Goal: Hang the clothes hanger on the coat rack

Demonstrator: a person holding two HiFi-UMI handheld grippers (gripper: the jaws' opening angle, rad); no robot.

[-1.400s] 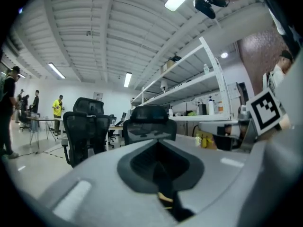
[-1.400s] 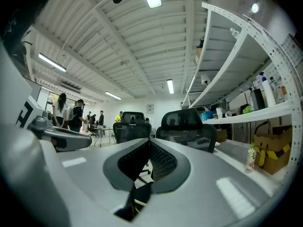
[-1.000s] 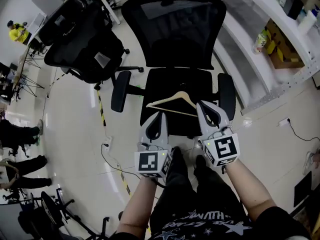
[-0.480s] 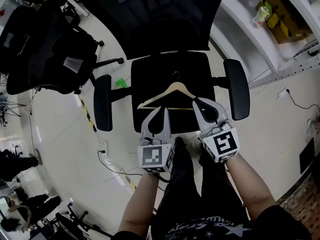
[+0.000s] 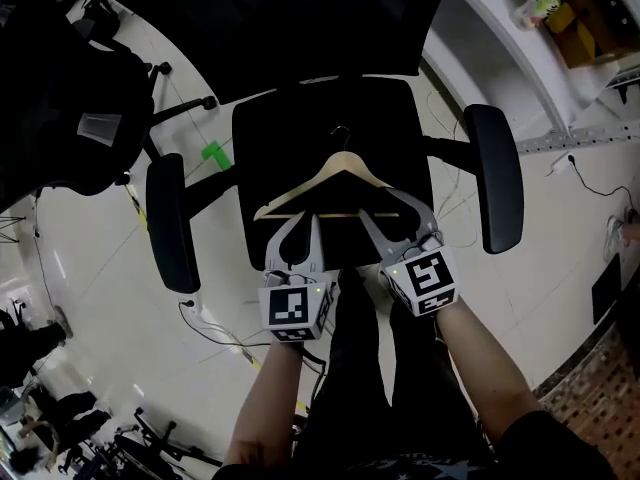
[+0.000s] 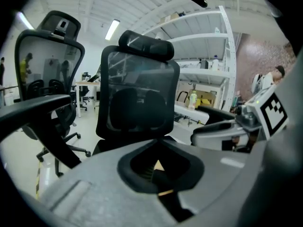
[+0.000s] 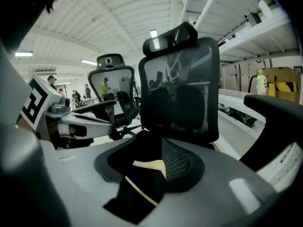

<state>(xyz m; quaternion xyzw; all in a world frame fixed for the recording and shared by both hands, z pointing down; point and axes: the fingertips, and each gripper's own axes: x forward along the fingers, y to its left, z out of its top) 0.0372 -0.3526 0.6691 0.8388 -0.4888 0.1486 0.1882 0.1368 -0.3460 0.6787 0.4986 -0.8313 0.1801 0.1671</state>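
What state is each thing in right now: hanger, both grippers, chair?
hanger: lying flat on the chair seat, hook toward the backrest, not hung.
left gripper: jaws together at the tips, over the hanger's left half; no grip on it shows.
right gripper: jaws opening, hanger's right end between them, pads not pressing.
office chair: upright, seat bearing the hanger.

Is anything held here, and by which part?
Nothing held: the hanger lies on the chair seat; right gripper, jaws opening, over its arm; left gripper shut, empty.
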